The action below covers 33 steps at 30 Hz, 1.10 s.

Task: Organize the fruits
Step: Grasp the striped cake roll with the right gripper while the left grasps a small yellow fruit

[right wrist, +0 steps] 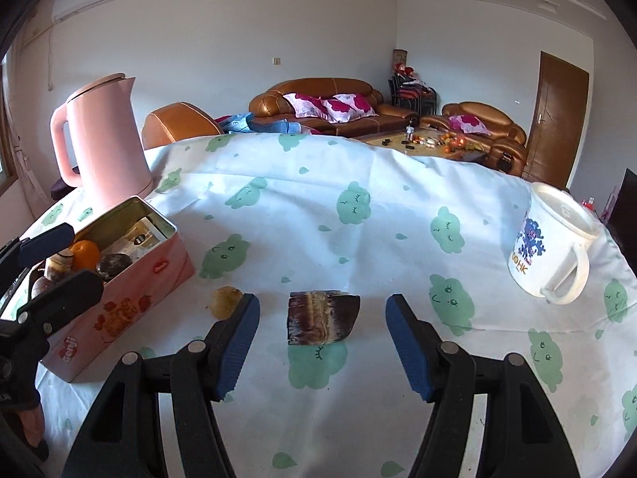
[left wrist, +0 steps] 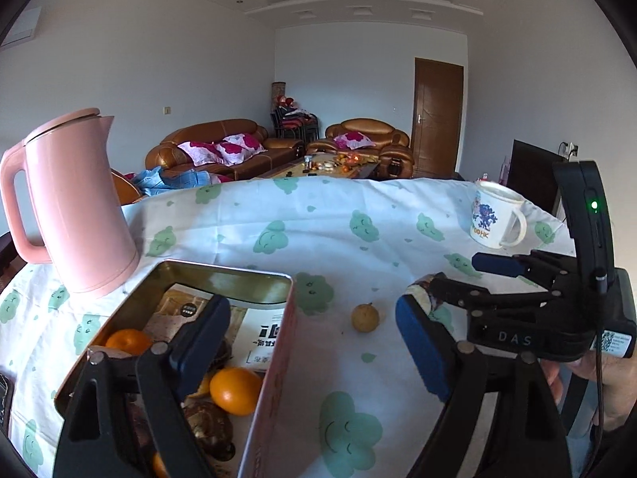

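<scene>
A living room with leather sofas lies behind my cloth-covered table (right wrist: 318, 199). At its left edge stand the pink kettle (right wrist: 103, 139) and the open tin (right wrist: 131, 279) with oranges (left wrist: 235, 390); my left gripper (left wrist: 314, 342) is spread, empty. A small yellow fruit (right wrist: 225, 300) and a brown chunk (right wrist: 322, 316) lie mid-table before my right gripper (right wrist: 322, 342), spread, empty. A mug (right wrist: 549, 251) stands by the right edge.

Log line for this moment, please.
left gripper: open, empty | right gripper: open, facing brown chunk | tin: oranges inside | small yellow fruit: on cloth
</scene>
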Available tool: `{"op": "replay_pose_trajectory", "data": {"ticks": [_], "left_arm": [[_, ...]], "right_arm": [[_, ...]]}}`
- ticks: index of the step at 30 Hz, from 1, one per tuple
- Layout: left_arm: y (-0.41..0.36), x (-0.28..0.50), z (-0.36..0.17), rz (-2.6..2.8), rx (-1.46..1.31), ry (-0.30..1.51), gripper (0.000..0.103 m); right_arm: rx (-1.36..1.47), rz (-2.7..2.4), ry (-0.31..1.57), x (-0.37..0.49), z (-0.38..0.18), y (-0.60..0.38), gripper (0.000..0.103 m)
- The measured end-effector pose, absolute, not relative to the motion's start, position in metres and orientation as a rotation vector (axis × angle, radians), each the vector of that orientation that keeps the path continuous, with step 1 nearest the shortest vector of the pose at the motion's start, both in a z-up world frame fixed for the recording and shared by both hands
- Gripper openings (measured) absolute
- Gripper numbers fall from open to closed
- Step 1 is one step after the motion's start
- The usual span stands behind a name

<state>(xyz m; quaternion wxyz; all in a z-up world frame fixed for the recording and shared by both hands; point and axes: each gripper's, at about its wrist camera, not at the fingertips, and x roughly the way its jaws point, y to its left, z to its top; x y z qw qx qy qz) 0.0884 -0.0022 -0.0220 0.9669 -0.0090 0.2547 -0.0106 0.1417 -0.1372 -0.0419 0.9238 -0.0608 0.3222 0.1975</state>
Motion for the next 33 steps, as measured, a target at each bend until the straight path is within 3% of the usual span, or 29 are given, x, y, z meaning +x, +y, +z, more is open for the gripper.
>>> {"op": "replay_pose_trajectory", "data": {"ticks": [8,9,10,14,21,29,33], "left_arm": [[-0.006,0.106,-0.031,-0.026,-0.013,0.570,0.088],[-0.007,0.108,-0.032,-0.026,-0.008,0.575,0.088],[-0.009,0.110,-0.033,-0.027,-0.003,0.578,0.088],[-0.018,0.120,-0.041,-0.046,0.016,0.620,0.083],[-0.041,0.141,-0.056,-0.091,0.051,0.724,0.061],[-0.056,0.174,-0.072,-0.125,0.054,0.850,0.044],[-0.054,0.184,-0.078,-0.133,0.028,0.893,0.030]], "right_arm": [[-0.079,0.429,0.775,0.169,-0.061,-0.134,0.067],[-0.071,0.432,0.794,0.171,-0.064,-0.135,0.065],[-0.061,0.438,0.809,0.172,-0.067,-0.136,0.045],[-0.037,0.452,0.784,0.167,-0.063,-0.144,0.046],[-0.023,0.395,0.710,0.157,-0.052,-0.164,0.046],[-0.028,0.388,0.689,0.156,-0.050,-0.166,0.046],[-0.027,0.392,0.688,0.155,-0.051,-0.166,0.046]]}}
